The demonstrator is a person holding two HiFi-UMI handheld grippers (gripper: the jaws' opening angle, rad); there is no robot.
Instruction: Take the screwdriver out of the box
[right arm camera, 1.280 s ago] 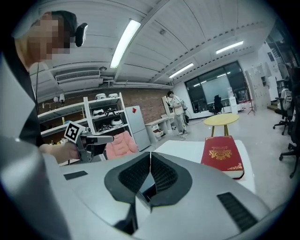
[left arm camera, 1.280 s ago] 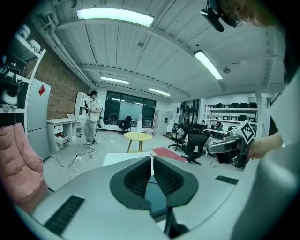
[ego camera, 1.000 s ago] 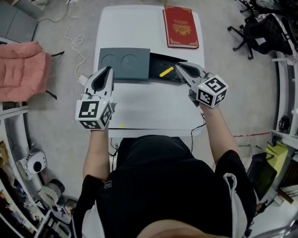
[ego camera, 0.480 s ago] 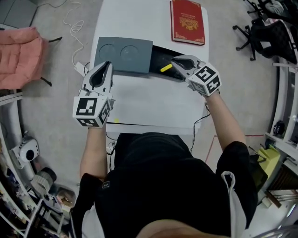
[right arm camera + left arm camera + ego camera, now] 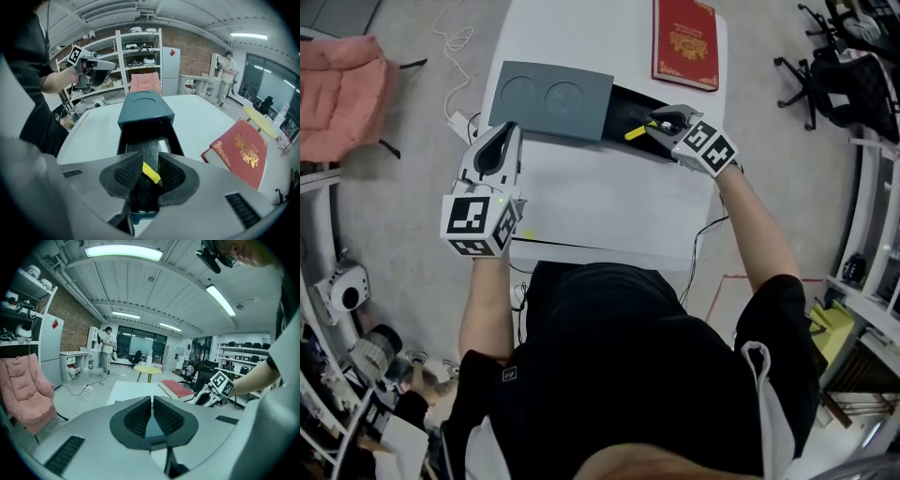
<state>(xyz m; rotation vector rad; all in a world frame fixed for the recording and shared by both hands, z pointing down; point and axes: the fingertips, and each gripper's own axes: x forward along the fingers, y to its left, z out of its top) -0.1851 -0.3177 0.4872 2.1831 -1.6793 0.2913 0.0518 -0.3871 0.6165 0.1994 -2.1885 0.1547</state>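
An open lab-office: equipment shelves (image 5: 140, 49), brick wall (image 5: 197, 40), office chairs (image 5: 830, 61), ceiling strip lights (image 5: 123, 251).

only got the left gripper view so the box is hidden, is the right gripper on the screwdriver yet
observer: no grip yet: the right gripper view shows the yellow screwdriver between the jaws of the right gripper, which are opening
operator: is the box open
observer: yes, the head view shows its black tray slid out of the grey box
operator: where's my left gripper
observer: head view: left gripper at the table's left edge, by the box's near corner
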